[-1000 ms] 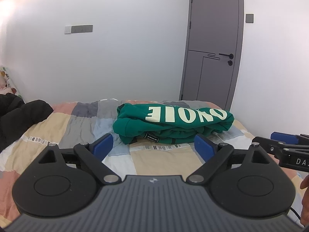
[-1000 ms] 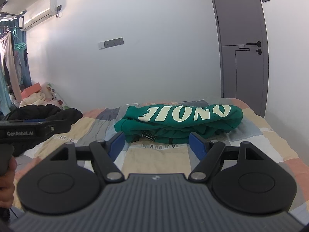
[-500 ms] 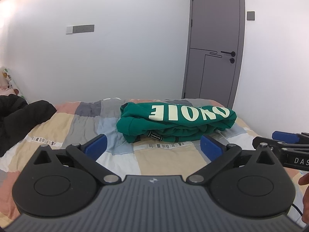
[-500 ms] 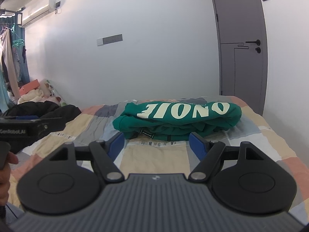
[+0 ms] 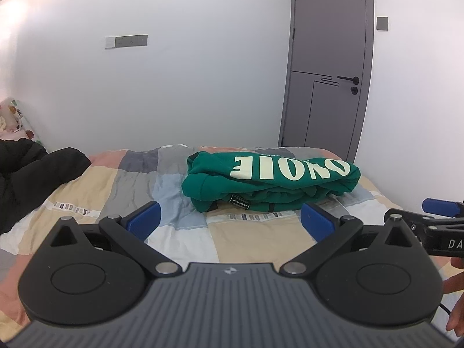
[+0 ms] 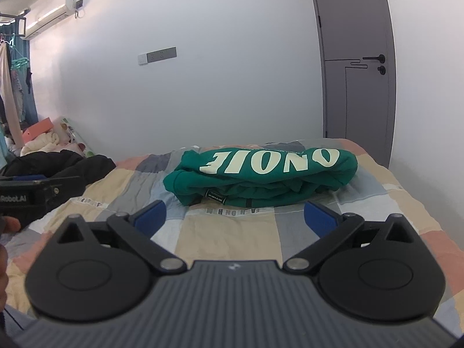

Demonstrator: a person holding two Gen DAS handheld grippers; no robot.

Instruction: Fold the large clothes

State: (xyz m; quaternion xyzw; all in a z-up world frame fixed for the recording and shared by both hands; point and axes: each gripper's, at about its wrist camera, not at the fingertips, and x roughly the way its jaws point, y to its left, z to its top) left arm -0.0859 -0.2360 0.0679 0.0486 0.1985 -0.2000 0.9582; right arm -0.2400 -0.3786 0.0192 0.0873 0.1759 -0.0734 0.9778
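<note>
**Both claws wide, hoodie folded on the bed**

From the left wrist view I see my left claw (image 5: 229,221) spread wide over the quilt (image 5: 255,237), its blue pads (image 5: 143,220) well apart and nothing between them; its jaws have just been opening. The right claw (image 6: 235,217) is the same in its own view: pads (image 6: 319,219) far apart, only bare quilt in the gap, jaws just opened further. Neither claw touches any cloth.

The hoodie (image 5: 269,181) lies ahead of both claws, toward the far end of the bed (image 6: 406,203), near the wall. It is green and folded into a thick bundle, with large pale letters across the top that read upside down to me. A small black label (image 5: 239,202) shows on the folded edge facing me. The bundle sits apart from both claws.

At the left edge of the bed, a black garment (image 5: 32,174) is heaped up. A grey door (image 5: 327,63) stands closed behind the bed on the right.

In the left wrist view, the right claw's tip pokes in at the right edge. In the right wrist view, the left claw's body shows at the left edge, with fingers (image 6: 11,224) of my hand below it.
</note>
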